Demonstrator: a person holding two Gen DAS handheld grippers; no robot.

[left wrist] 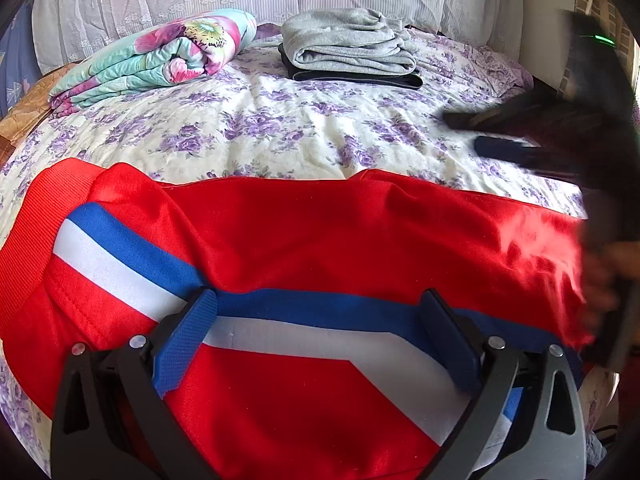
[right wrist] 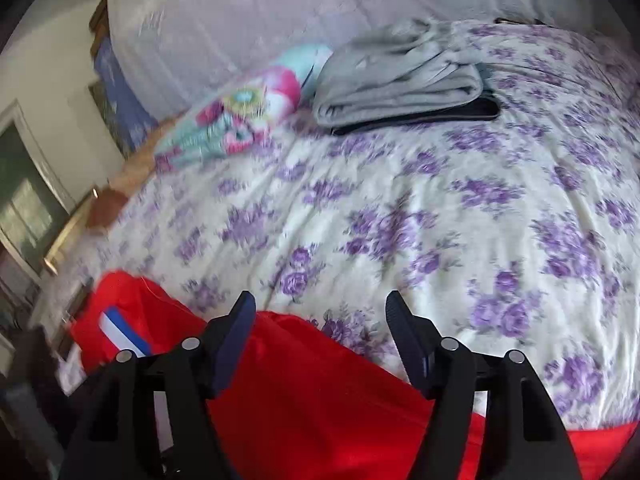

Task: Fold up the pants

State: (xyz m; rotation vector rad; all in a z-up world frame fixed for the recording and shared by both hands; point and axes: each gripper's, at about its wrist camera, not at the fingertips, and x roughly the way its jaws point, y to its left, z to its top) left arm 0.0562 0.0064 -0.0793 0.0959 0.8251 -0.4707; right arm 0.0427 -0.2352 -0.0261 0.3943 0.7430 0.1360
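A: Where are the pants (left wrist: 280, 240)?

B: On the bed (left wrist: 280, 128), along its near edge, well short of the grey stack (left wrist: 348, 44) at the far side. They lie as a long red band with a blue and white stripe, cuff to the left.

A: How will they handle?

B: I judge them light, soft and slick, a shiny knit with no stiffness. They should drape and slide, so a pinch through both layers at a seam or the ribbed cuff would hold better than a grab at the middle of the panel.

A: The left tool (left wrist: 320, 300)?

B: Spread wide over the stripe, both pads resting above the cloth, nothing pinched.

A: And the right tool (right wrist: 320, 308)?

B: Also wide apart, over the pants' far edge, holding nothing. Its picture is blurred, so I cannot tell whether it touches the cloth.

A: Room to fold?

B: Plenty. Between the pants and the grey stack the sheet is bare. The floral quilt (left wrist: 160, 56) sits left of that stack, well clear. The risk is on the near side: I think the slick cloth could slide off the bed's edge.
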